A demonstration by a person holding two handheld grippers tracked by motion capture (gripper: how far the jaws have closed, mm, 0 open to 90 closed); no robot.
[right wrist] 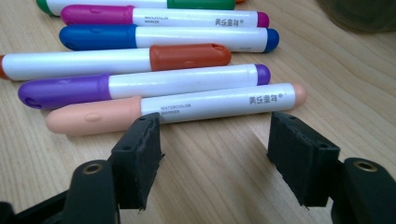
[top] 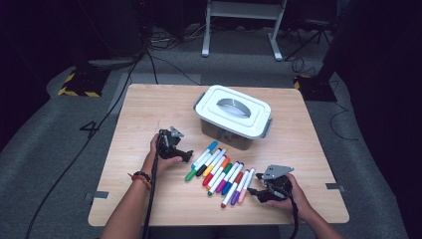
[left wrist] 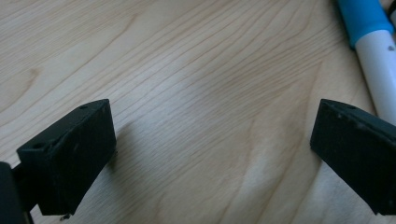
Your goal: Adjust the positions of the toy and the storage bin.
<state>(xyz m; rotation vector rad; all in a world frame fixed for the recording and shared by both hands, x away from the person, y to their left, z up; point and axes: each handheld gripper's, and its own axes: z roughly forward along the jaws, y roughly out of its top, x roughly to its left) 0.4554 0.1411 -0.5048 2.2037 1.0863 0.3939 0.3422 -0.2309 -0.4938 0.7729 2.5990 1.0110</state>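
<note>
A row of watercolor markers [top: 221, 174] lies side by side on the tabletop [top: 149, 107], in front of a closed white-lidded storage box [top: 233, 117]. The peach marker [right wrist: 173, 109] is the outermost of the row on the right; it lies crosswise just ahead of the right hand-held gripper [right wrist: 212, 140], near the fingertips but apart from them. Beyond it follow the purple marker [right wrist: 140, 84], a red-capped marker [right wrist: 116, 59], a blue marker [right wrist: 168, 37] and a magenta marker [right wrist: 163, 16]. The right hand-held gripper stands wide open with bare wood between its jaws; it holds nothing and touches nothing.

At the opposite end of the row, a light-blue-capped marker [left wrist: 373, 51] lies just beside the far jaw of the left hand-held gripper [left wrist: 210, 140]. This gripper also stands wide open over bare tabletop, holding nothing. In the high view the left hand-held gripper [top: 171, 147] sits left of the row and the right [top: 271, 186] at its lower right.
</note>
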